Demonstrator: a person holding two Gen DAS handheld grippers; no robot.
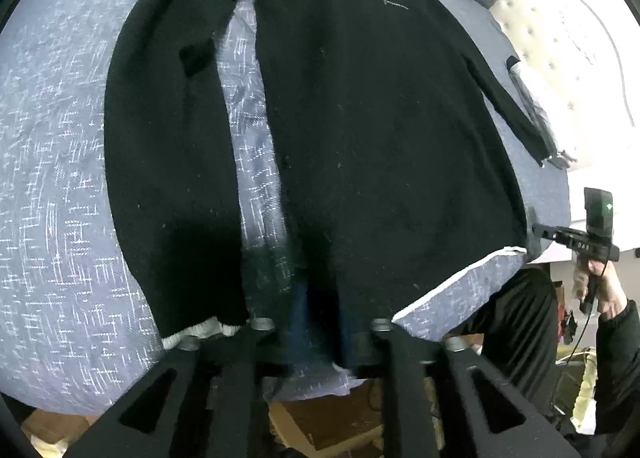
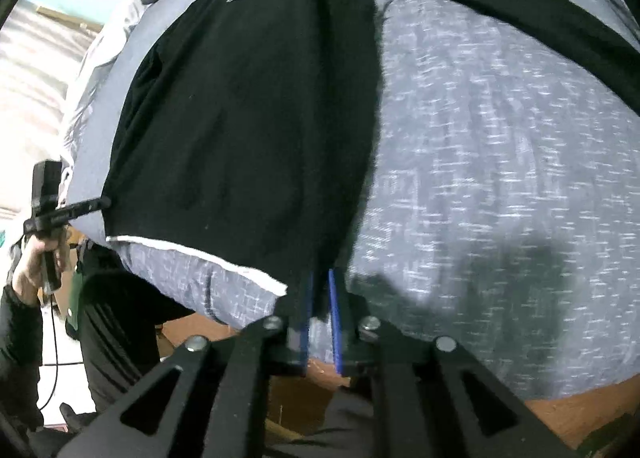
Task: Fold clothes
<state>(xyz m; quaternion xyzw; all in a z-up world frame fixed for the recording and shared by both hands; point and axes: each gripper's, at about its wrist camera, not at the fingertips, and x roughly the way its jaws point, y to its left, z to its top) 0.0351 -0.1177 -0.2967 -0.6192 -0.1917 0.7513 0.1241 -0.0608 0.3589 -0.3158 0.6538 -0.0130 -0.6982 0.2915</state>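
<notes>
**Black sweater spread on the bed, both claws at the hem**

While the black sweater (image 1: 360, 118) lies spread flat on the blue-grey patterned bed cover (image 1: 52, 198), front up with the collar at the far end, both claws sit at its near hem, one at each bottom corner. My guess is they're holding it there to keep the body taut and square, which is what you'd want before a fold or while smoothing it out. Can't tell which from this alone.

One sleeve (image 1: 160, 158) runs down alongside the body; the other sleeve (image 1: 508, 98) angles out toward the bed's edge.

Right claw (image 2: 319, 290): blue pads nearly pressed together, and the hem corner looks pinched between them. Left claw (image 1: 316, 322): fingers look set a bit apart with the dark cloth dropping in between, but it's blurry, so I can't tell whether it actually grips.
</notes>
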